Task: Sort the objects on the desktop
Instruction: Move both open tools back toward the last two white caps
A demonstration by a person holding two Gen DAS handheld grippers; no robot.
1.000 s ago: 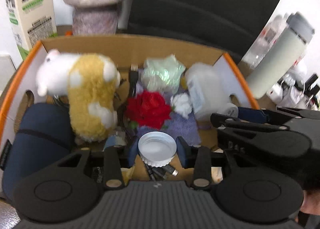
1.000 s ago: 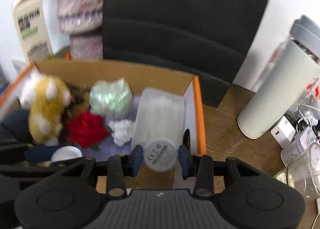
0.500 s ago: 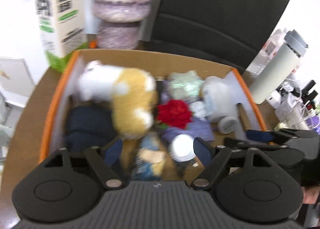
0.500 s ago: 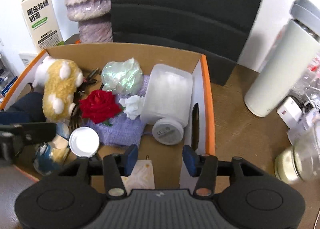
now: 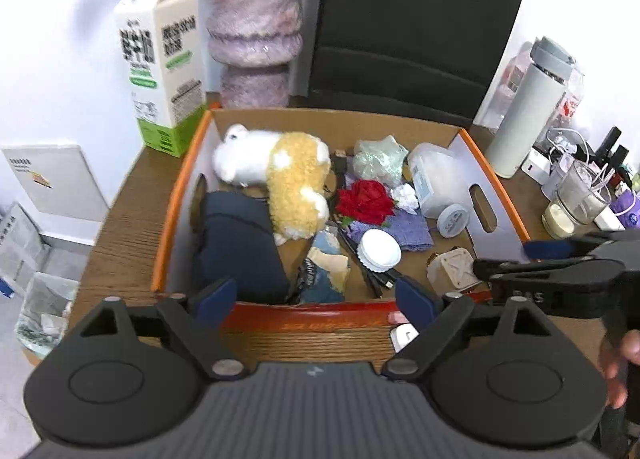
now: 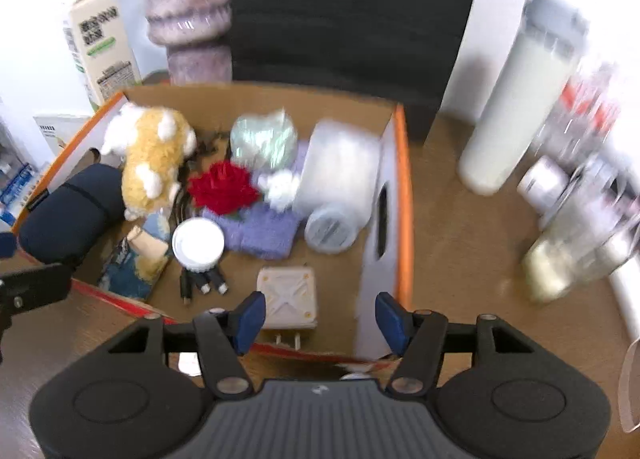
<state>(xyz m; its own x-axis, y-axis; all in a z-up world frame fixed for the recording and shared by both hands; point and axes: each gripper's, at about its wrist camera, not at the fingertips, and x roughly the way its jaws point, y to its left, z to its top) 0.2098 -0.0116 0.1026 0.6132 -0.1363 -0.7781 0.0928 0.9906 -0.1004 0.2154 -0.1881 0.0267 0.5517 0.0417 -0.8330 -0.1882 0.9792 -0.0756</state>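
Observation:
An orange-rimmed cardboard box (image 5: 400, 125) holds a plush hamster (image 5: 292, 179), a red rose (image 5: 366, 199), a white lid (image 5: 380, 249), a translucent bottle (image 5: 436, 183), a navy pouch (image 5: 236, 239) and a white charger (image 6: 288, 295). My left gripper (image 5: 316, 295) hovers above the box's near edge. Its jaws are opening wide, with nothing between them. My right gripper (image 6: 320, 315) hangs over the near right corner, jaws also opening. The charger lies below it in the box, untouched. The white lid (image 6: 198, 243) and bottle (image 6: 340, 187) rest loose inside.
Behind the box stand a milk carton (image 5: 164, 71), a purple vase (image 5: 254, 31) and a black chair back (image 5: 412, 31). A pale thermos (image 5: 528, 115), a glass jar (image 5: 572, 199) and small clutter crowd the wooden desk at the right.
Both grippers backed away and rose from the box. The left let go of the white lid, the right let go of the bottle's cap, and both sets of jaws spread wider.

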